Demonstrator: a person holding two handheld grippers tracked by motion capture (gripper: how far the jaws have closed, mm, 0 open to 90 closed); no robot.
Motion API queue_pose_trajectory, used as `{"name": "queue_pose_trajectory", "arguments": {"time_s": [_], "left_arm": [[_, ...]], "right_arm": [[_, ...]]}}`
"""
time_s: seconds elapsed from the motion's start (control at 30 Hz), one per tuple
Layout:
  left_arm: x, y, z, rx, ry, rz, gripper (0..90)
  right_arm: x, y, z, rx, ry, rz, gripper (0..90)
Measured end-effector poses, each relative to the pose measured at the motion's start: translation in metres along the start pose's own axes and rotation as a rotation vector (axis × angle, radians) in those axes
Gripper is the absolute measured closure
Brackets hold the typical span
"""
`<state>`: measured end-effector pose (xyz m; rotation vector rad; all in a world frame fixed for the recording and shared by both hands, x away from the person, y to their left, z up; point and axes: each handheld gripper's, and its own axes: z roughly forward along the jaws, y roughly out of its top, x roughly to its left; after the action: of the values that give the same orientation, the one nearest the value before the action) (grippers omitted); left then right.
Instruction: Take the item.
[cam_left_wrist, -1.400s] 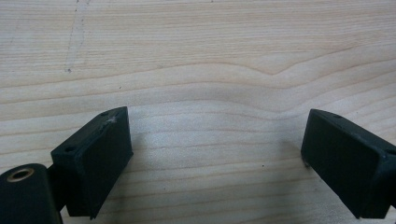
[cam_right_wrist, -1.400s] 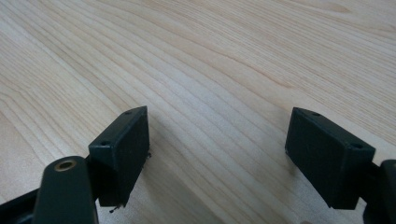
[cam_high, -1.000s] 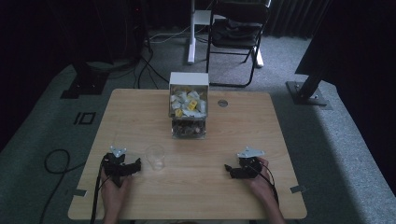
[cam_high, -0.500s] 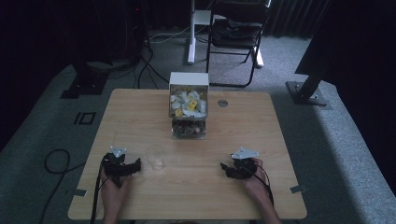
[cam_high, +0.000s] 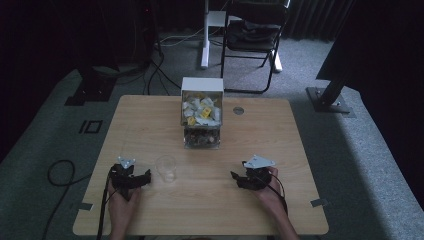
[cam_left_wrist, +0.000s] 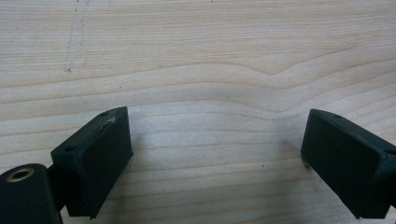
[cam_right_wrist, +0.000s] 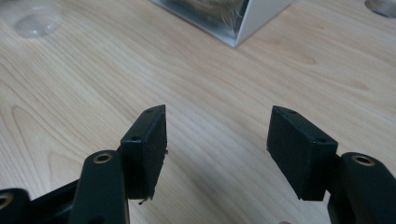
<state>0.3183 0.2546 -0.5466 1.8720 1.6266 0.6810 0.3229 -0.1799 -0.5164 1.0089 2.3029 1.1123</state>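
A clear box with white and yellow packets above and dark contents below stands at the middle back of the wooden table. An empty clear plastic cup stands near the front left. My left gripper rests just left of the cup, pointing at it; its jaws are wide open over bare wood. At the front right, my right gripper points left, held slightly off the table. Its jaws have just narrowed a little but are open, with nothing between them. The box corner and the cup lie ahead.
A round grommet hole sits in the table right of the box. Behind the table stand a folding chair and a white post. Black stand bases and a cable lie on the grey carpet.
My right gripper has shifted a little left and lifted slightly, with its jaws somewhat narrower. The left gripper, cup and box have stayed put.
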Motion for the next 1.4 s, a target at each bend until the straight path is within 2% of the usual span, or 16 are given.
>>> {"name": "queue_pose_trajectory", "arguments": {"time_s": [0.53,0.97,1.4], "left_arm": [[0.000,0.000,0.000,0.003,0.000,0.001,9.3],[0.000,0.000,0.000,0.002,0.000,0.001,9.3],[0.000,0.000,0.000,0.003,0.000,0.001,9.3]], "right_arm": [[0.007,0.023,0.011,-0.037,0.021,-0.005,40.6],[0.016,0.040,0.021,-0.058,0.047,-0.037,45.3],[0.020,0.049,0.034,-0.067,0.071,-0.024,47.6]]}}
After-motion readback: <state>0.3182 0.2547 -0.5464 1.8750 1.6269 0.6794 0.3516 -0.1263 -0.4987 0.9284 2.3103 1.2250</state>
